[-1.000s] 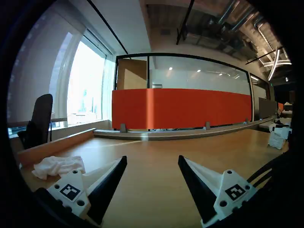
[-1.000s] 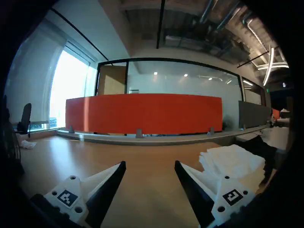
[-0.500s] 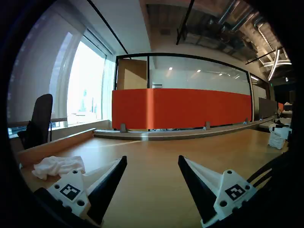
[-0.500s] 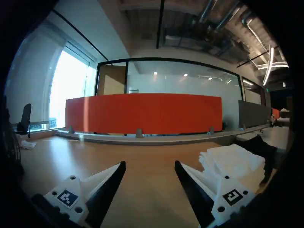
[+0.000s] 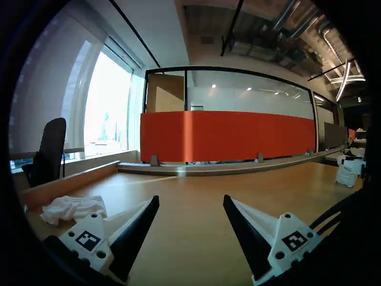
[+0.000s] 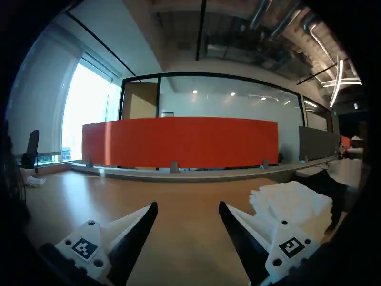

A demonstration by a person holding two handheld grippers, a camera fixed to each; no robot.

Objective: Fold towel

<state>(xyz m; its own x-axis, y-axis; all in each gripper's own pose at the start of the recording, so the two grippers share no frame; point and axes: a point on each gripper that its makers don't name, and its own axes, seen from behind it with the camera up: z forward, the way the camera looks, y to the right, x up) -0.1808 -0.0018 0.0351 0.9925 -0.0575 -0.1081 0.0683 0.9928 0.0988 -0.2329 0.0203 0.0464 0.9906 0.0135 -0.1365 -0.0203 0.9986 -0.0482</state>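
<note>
A crumpled towel (image 5: pixel 74 208) lies in a soft white heap on the wooden table (image 5: pixel 200 183). In the left gripper view it is low on the left, near the table's raised wooden edge (image 5: pixel 66 183). It sits just past one finger of the left gripper (image 5: pixel 189 198). I cannot tell if the finger touches it.

The left gripper's two fingers are spread wide apart. There is nothing between them but bare wood.

In the right gripper view, a stack of folded towels (image 6: pixel 293 202) sits on the table to the right. It is white and neat, just behind one finger of the right gripper (image 6: pixel 187 205). That gripper is spread wide too and holds nothing. Something black (image 6: pixel 328 183) lies right behind the stack. Far off at the left of this view there is a small white cloth (image 6: pixel 34 181) on the table.

A long orange divider (image 5: pixel 228 136) stands along the far side of the table. Behind it is a glass wall (image 5: pixel 247 93). A big bright window (image 5: pixel 107 112) is on the left, and a dark chair (image 5: pixel 47 152) stands by it. Some white things (image 5: pixel 346 172) sit at the far right end of the table. Pipes (image 6: pixel 266 24) run along the ceiling.
</note>
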